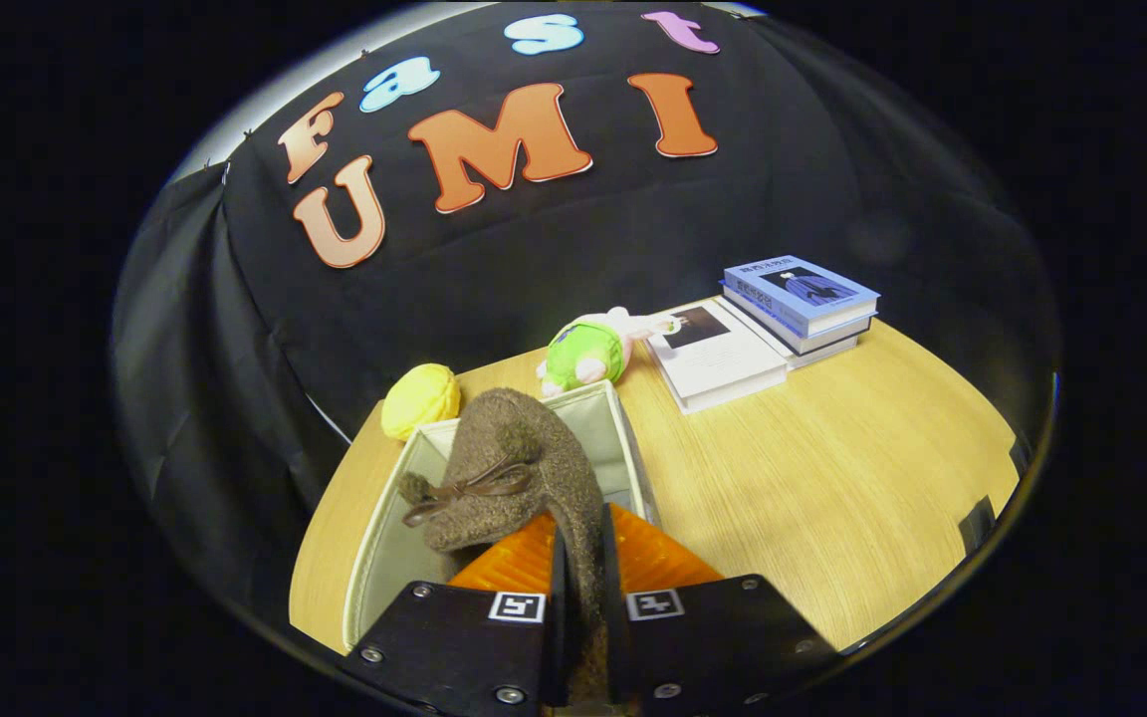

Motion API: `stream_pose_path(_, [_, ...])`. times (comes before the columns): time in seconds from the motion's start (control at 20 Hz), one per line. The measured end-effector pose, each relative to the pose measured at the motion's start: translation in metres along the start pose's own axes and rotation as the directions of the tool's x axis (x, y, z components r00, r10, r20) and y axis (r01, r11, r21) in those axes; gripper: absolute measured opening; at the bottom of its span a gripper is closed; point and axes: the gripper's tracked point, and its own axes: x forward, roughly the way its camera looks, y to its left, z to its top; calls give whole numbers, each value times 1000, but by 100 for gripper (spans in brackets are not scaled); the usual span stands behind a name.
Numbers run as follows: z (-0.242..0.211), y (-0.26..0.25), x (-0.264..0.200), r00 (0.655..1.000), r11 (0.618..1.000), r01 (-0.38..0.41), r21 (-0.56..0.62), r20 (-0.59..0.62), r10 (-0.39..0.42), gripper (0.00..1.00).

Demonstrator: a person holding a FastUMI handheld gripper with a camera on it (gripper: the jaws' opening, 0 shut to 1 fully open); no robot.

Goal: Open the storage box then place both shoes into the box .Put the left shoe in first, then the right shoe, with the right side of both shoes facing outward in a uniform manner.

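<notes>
The shoe (519,478) is a fuzzy brown slipper-like thing with a nubbly, woolly surface and a thin dark brown ribbon bow tied across its upper. Its toe points away, forward of the tool (581,578), and the rear part of it runs back between the two fingers, which are pressed close together on the narrow strip of brown material, one finger on each side, pinching it. The shoe hangs over the open storage box (389,518), a pale fabric-walled box with a light grey-green lining that stands on the worktop (832,498); the toe sits above the box's inside, near its far wall. Whether the sole touches the box floor cannot be told.

The tool points forward and down toward the box, with its fingers upright and side by side.

Beyond the box, at the far edge of the light wooden worktop, lies a yellow rounded plush (420,398), just past the box's far left corner. A green and pink plush toy (593,351) lies just beyond the far right corner. To the right of that toy is a white book (723,363) lying flat, and beside it a stack of books with a blue cover on top (801,299). The black cloth wall (494,269) rises behind them all.
</notes>
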Motion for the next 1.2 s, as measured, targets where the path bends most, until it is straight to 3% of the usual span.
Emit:
stream_pose_path(0.15, [8, 8, -6, 998, 999, -46, -8, 31, 46, 50])
stream_pose_path(0.2, [14, 6, -12, 998, 999, -46, -5, 46, 46, 75])
stream_pose_path(0.3, [28, -5, -20, 995, 999, -19, -31, 94, 22, 96])
stream_pose_path(0.75, [87, -42, -99, 965, 994, 1, -108, 261, 27, 98])
stream_pose_path(0.95, [115, -65, -154, 926, 978, 49, -203, 377, 32, 98])
stream_pose_path(1.2, [136, -99, -214, 862, 968, 87, -236, 505, 46, 98])
